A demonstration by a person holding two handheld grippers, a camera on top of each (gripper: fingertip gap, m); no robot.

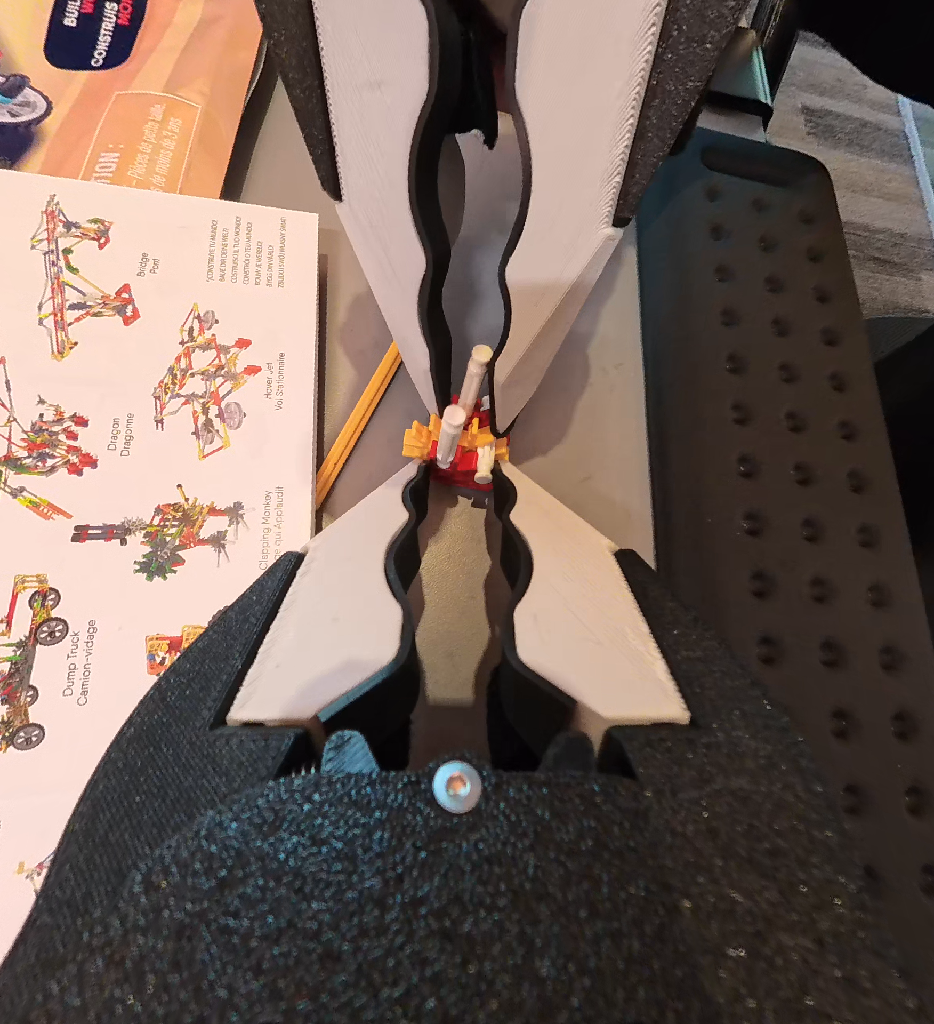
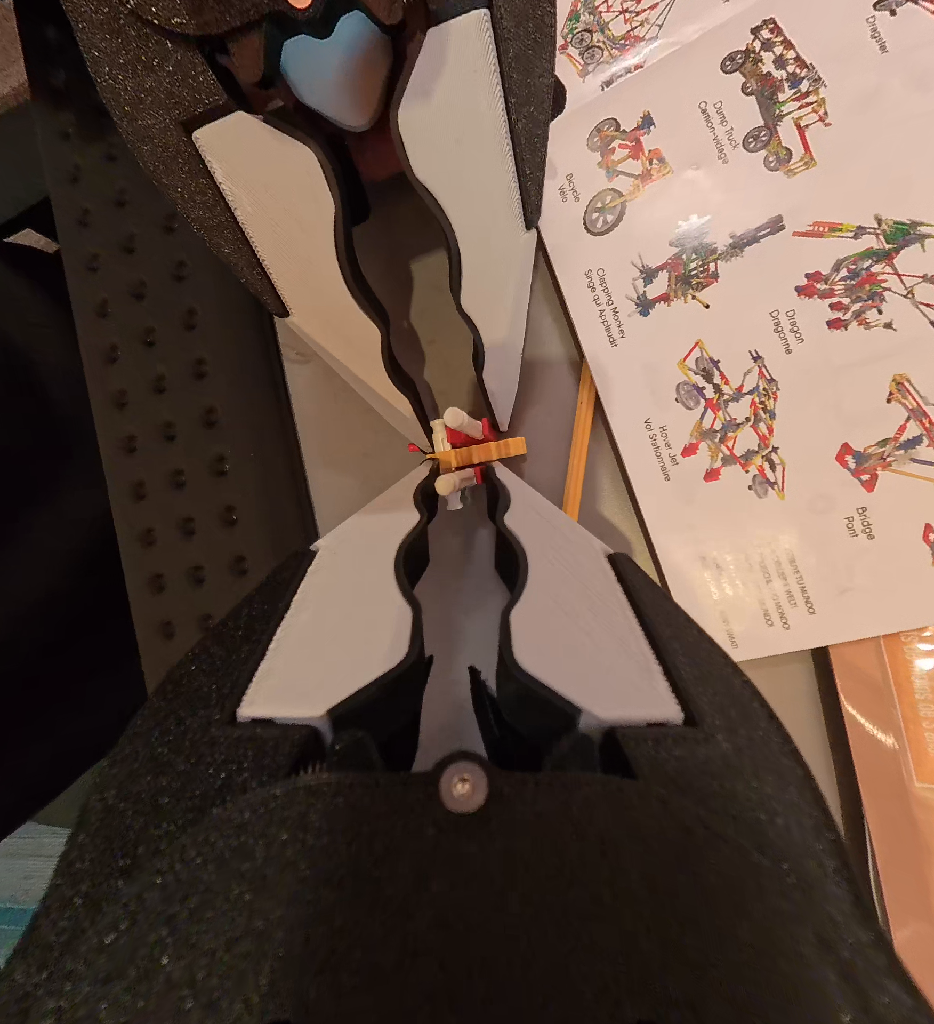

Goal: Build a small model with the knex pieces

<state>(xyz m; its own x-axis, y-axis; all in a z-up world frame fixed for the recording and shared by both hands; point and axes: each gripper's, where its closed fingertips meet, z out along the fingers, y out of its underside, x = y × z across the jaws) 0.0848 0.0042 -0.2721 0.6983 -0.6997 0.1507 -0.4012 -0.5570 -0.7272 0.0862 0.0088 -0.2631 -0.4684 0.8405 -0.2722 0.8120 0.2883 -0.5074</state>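
Left gripper (image 1: 462, 471) and right gripper (image 2: 460, 476) meet tip to tip, both clenched on one small red-yellow-white toy assembly (image 1: 462, 443) above the counter (image 1: 564, 443), instruction sheet (image 1: 121, 443) beside.

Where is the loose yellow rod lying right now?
The yellow rod lies on the grey tabletop beside the instruction sheet, left of the gripped toy piece in the left wrist view.

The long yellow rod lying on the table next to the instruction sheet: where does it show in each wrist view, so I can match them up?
Left wrist view: the long yellow plastic rod runs diagonally left of centre, between the sheet's right edge and the gripper tips.
Right wrist view: the rod stands near-vertical right of centre, beside the sheet's left edge.
Shared landmark: the white printed instruction sheet of toy models.
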